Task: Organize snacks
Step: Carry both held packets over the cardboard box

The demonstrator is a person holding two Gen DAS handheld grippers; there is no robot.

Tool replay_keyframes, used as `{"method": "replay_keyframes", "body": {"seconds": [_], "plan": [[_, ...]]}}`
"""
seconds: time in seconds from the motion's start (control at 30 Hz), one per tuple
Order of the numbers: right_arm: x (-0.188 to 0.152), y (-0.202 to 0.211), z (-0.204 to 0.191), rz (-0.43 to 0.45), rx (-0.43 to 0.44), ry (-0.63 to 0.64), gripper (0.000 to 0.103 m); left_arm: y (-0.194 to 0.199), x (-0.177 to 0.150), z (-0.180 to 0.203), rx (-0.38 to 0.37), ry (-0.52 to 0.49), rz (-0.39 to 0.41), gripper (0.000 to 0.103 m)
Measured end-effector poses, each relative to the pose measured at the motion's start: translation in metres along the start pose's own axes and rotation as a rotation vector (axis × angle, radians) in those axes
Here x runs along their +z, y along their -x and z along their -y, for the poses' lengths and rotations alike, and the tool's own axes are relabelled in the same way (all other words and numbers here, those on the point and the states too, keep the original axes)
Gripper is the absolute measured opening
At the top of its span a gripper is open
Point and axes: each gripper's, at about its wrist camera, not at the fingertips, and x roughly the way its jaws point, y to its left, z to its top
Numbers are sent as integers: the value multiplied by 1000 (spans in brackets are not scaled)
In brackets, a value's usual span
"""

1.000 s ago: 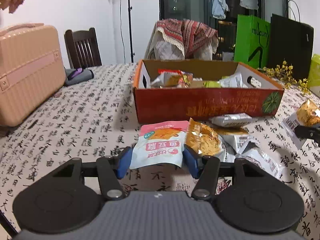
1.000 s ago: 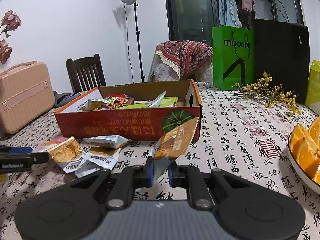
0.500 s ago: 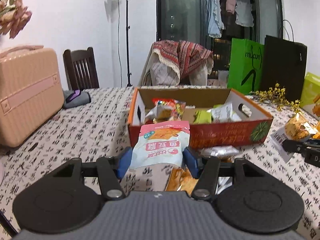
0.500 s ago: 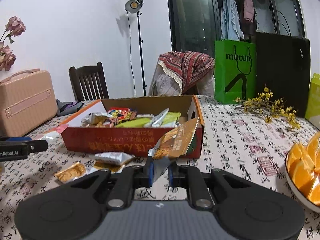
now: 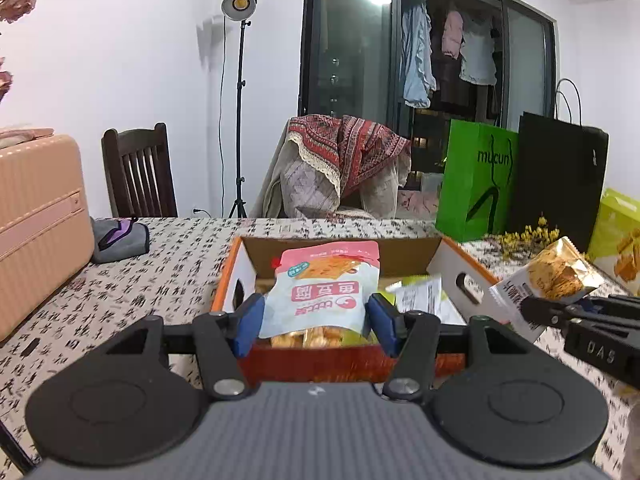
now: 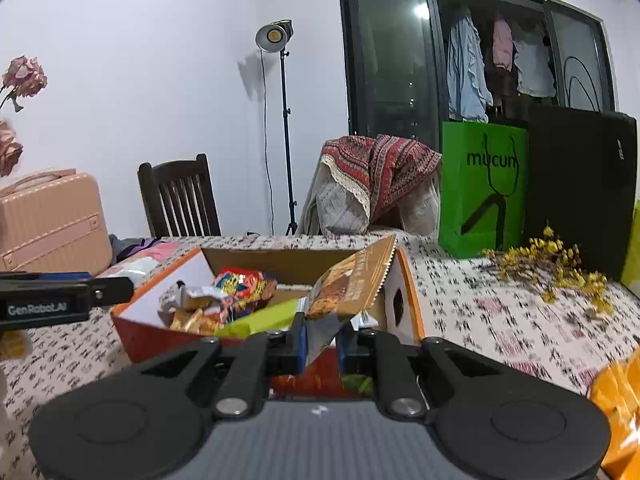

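Both units same build. Left gripper (image 5: 316,320): grey ribbed body with a small white mark at centre, two round black discs either side, black link arms on silver pivot screws, blue pads on the fingers (image 5: 249,324). Right gripper (image 6: 321,344): identical grey body, black discs, silver screws, blue pads. Side housings are black with white lettering: "GenRobot.AI" on the left unit, "DAS" on the right.

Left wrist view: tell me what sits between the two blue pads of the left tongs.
A white and pink snack pouch, pinched by the left tongs over the orange cardboard box, as the left wrist view shows.
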Motion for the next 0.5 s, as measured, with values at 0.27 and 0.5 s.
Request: {"method": "replay_keyframes", "body": {"seconds": [0.27,0.5], "plan": [[25,-31,-2,14,5,-6,14,-32,22,4,5,30,16,58],[44,-71,0,-2,-5,-21,14,-71,31,2,34,69,2,58]]}}
